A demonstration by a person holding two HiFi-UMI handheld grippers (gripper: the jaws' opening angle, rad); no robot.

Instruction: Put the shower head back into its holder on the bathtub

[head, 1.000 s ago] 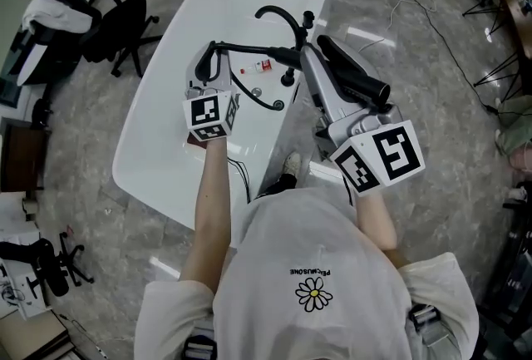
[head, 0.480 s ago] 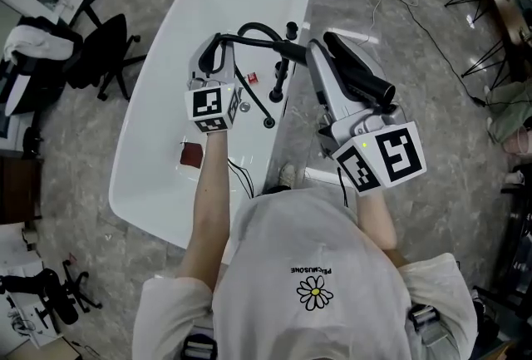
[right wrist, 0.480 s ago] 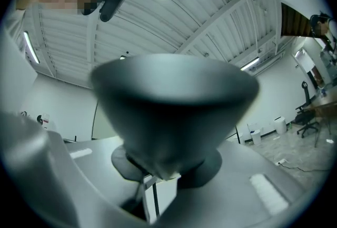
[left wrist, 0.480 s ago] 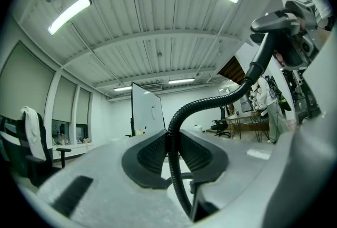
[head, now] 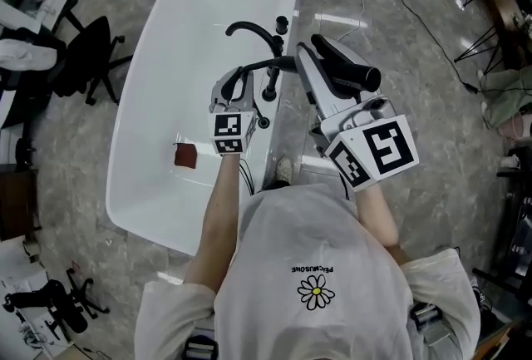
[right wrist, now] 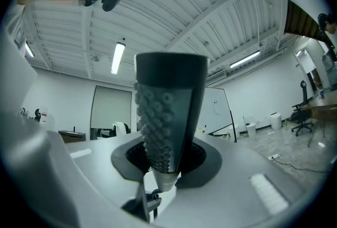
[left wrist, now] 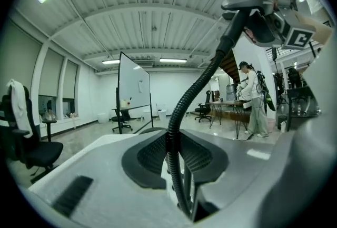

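Left gripper (left wrist: 176, 161) pinches the black corrugated hose (left wrist: 197, 85); right gripper (right wrist: 166, 161) clamps the shower head (right wrist: 168, 111) right of the white bathtub (head: 166, 59)

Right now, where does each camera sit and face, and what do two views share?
Head view: on the person's head, facing down at the bathtub; forearms, left hand-held gripper, right hand-held gripper show.
Left gripper view: on that hand-held gripper, facing across the room; jaws clamp the hose.
Right gripper view: on that hand-held gripper, tilted ceilingward; jaws clamp the shower head.
Shared: the hose, head and left gripper views.
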